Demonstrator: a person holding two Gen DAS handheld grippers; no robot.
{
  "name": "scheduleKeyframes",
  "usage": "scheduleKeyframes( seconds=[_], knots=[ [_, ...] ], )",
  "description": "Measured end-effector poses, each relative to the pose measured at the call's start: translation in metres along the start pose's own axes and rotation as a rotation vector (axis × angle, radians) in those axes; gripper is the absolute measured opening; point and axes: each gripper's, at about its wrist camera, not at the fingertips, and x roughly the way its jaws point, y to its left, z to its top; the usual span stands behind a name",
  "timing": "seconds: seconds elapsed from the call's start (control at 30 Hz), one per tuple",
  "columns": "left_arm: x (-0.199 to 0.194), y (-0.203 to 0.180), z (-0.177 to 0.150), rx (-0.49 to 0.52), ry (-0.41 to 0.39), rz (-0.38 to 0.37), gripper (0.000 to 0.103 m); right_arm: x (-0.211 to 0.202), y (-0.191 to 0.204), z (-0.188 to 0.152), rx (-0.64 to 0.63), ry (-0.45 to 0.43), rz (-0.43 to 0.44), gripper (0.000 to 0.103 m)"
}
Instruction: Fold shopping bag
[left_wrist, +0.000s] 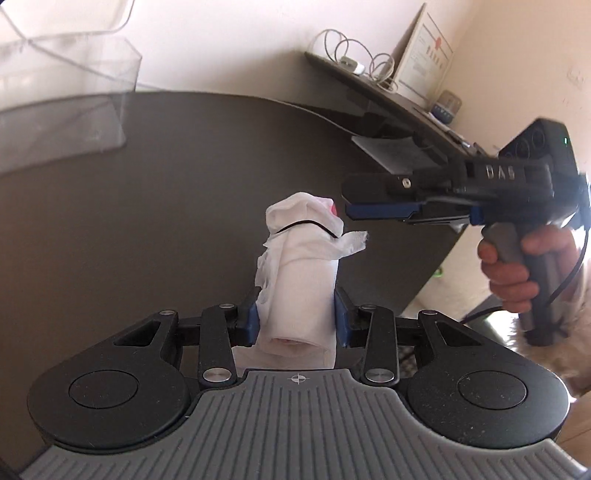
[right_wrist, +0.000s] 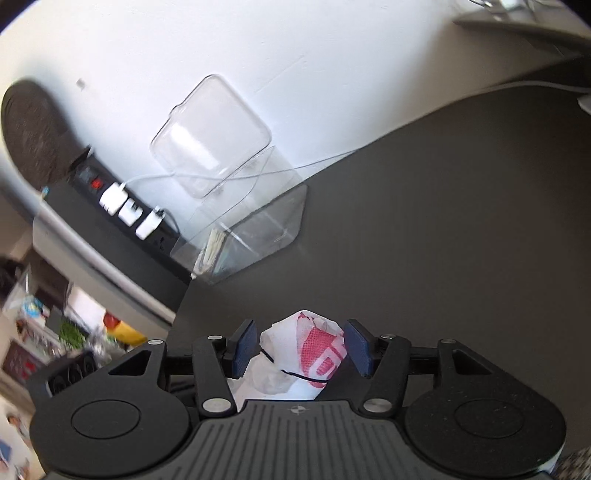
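The left tool (left_wrist: 297, 314) clamps the rolled shopping bag (left_wrist: 301, 280), its 2 blue pads pressed against either side of the white roll, which stands up out of the jaws above the tabletop (left_wrist: 166, 192). The right tool (left_wrist: 351, 212) shows in the left wrist view as a black body reaching in from the right, its tip just beside the top of the roll; in its own view its blue fingers (right_wrist: 245, 347) stand partly apart on either side of the bag's top end, the right pad close against the plastic (contact there cannot be told), the left pad clear of it. A hand (left_wrist: 513, 269) wraps that tool's grey handle.

From largest to smallest: the dark grey tabletop fills both views. A clear plastic box (right_wrist: 255, 221) with its lid up sits at the far edge against the white wall. A black power strip (right_wrist: 122, 206) with white plugs lies beside the box. The bag is a tight white roll with red print (right_wrist: 325, 354) at its top end. A thin black band (left_wrist: 306, 226) circles the roll near the top.
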Motion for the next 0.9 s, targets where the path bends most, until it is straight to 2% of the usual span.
scheduleKeyframes(
  seconds=[0.1, 0.2, 0.23, 0.27, 0.3, 0.33, 0.5, 0.6, 0.7, 0.8, 0.87, 0.9],
  knots=[
    [-0.002, 0.021, -0.002, -0.088, 0.009, -0.087, 0.041, 0.011, -0.008, -0.001, 0.034, 0.031, 0.009, 0.056],
    [-0.002, 0.042, -0.005, -0.174, 0.014, -0.170, 0.041, 0.027, -0.022, 0.000, 0.156, 0.082, 0.092, 0.057],
    [-0.002, 0.046, -0.006, -0.196, 0.011, -0.183, 0.042, 0.031, -0.026, 0.001, 0.193, 0.095, 0.123, 0.056],
    [-0.003, 0.049, -0.006, -0.211, 0.005, -0.175, 0.044, 0.034, -0.030, 0.002, 0.222, 0.101, 0.142, 0.051],
    [-0.005, 0.049, -0.005, -0.209, -0.006, -0.141, 0.055, 0.035, -0.032, 0.002, 0.238, 0.097, 0.145, 0.039],
    [-0.008, 0.043, -0.005, -0.180, -0.024, -0.090, 0.061, 0.036, -0.033, 0.003, 0.246, 0.086, 0.138, 0.033],
    [-0.027, 0.007, -0.007, 0.009, -0.118, 0.171, 0.073, 0.033, -0.034, -0.005, 0.340, 0.061, 0.048, 0.030],
    [-0.040, -0.026, -0.012, 0.180, -0.209, 0.300, 0.073, 0.027, -0.030, -0.012, 0.392, 0.030, 0.000, 0.030],
    [-0.045, -0.054, -0.019, 0.274, -0.276, 0.306, 0.070, 0.021, -0.026, -0.017, 0.430, 0.000, -0.043, 0.030],
    [-0.030, -0.070, -0.023, 0.336, -0.245, 0.319, 0.058, 0.019, -0.023, -0.021, 0.459, -0.021, -0.072, 0.030],
    [-0.014, -0.070, -0.023, 0.340, -0.208, 0.357, 0.049, 0.019, -0.022, -0.023, 0.471, -0.027, -0.081, 0.031],
    [-0.006, -0.069, -0.023, 0.339, -0.189, 0.378, 0.038, 0.019, -0.021, -0.024, 0.472, -0.030, -0.088, 0.031]
  ],
)
